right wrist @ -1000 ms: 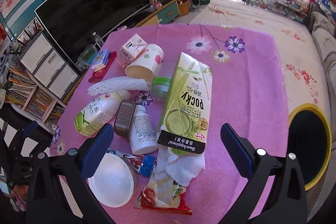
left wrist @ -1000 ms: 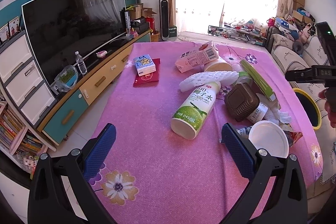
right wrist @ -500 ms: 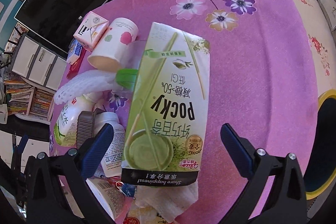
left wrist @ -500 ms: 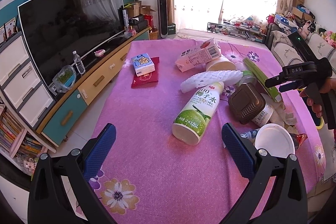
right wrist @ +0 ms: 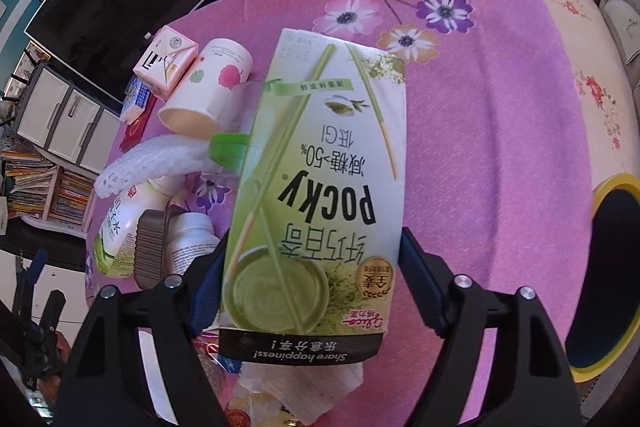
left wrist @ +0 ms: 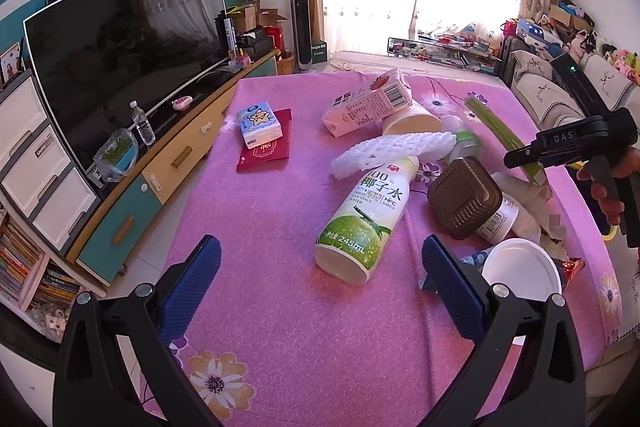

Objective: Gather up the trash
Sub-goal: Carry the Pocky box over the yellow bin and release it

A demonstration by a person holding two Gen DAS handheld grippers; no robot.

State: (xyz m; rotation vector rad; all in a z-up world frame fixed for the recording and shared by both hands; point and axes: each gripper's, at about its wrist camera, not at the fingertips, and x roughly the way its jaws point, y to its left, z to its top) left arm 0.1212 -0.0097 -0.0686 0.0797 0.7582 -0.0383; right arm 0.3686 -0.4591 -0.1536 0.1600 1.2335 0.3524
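Note:
Trash lies heaped on a pink flowered tablecloth (left wrist: 280,307). My right gripper (right wrist: 312,267) points steeply down over a green Pocky box (right wrist: 320,167). Its jaws are closing with the box between them, and both pads sit against the box's long edges near its lower end. In the left wrist view the same gripper (left wrist: 560,147) shows at the right, held by a hand, with the box's green edge (left wrist: 500,135) under it. My left gripper (left wrist: 320,255) is open above the cloth, empty. A coconut water bottle (left wrist: 364,219) lies just beyond its fingertips.
Around the box lie a foam net (left wrist: 392,147), a pink milk carton (left wrist: 368,107), a paper cup (left wrist: 412,123), a brown-capped bottle (left wrist: 464,203) and a white lid (left wrist: 520,271). A yellow-rimmed black bin (right wrist: 612,183) stands off the table's right side. A tissue pack (left wrist: 259,125) lies far left.
My right gripper has come down close over the Pocky box and its jaws have narrowed onto the box's sides. The left gripper has hardly moved.

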